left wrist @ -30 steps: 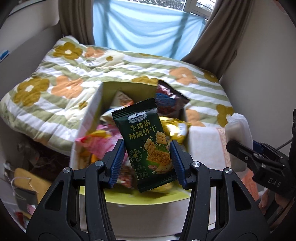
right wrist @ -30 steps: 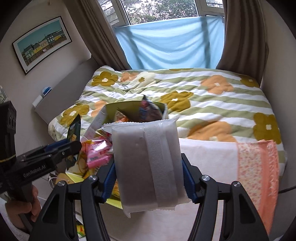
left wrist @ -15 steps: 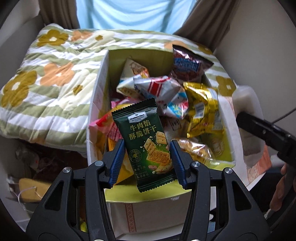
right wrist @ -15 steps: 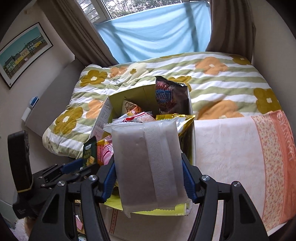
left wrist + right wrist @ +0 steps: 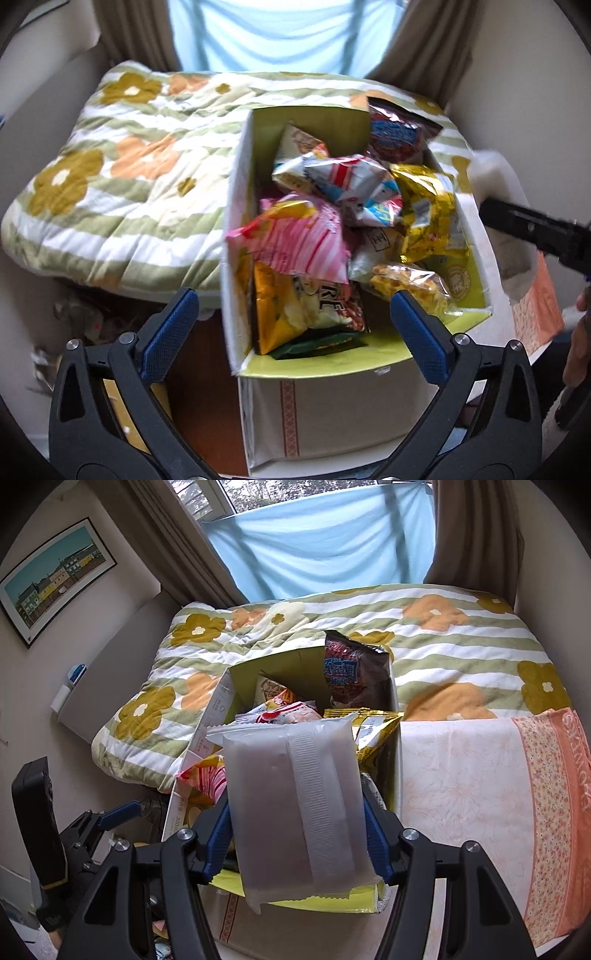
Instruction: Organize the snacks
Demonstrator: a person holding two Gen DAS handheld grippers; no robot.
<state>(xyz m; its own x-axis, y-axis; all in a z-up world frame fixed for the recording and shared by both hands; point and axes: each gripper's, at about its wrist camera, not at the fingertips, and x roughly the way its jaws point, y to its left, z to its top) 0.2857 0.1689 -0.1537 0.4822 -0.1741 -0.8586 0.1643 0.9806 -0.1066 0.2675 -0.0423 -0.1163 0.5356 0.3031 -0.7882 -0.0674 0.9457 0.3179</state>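
Above a snack-crammed box (image 5: 314, 406) beside the bed (image 5: 443, 635), the left hand-held gripper (image 5: 295, 321) gapes empty while the right hand-held gripper (image 5: 295, 838) clamps a white packet (image 5: 295, 805).

Cardboard box (image 5: 354, 413), matt and pale outside with a yellow-green lining, and inside it glossy, crinkly plastic wrappers: a shiny gold foil bag (image 5: 428, 218), a clear bag (image 5: 410, 284) catching the light. Right tongs (image 5: 297, 834) hold a frosted, matt plastic packet (image 5: 295, 805) with a ribbed seam strip. Left tongs (image 5: 295, 325): matt black plastic arms, blue textured pads (image 5: 168, 328), small bright metal rivets. The bed's quilt (image 5: 122, 177) is soft, puckered cloth.
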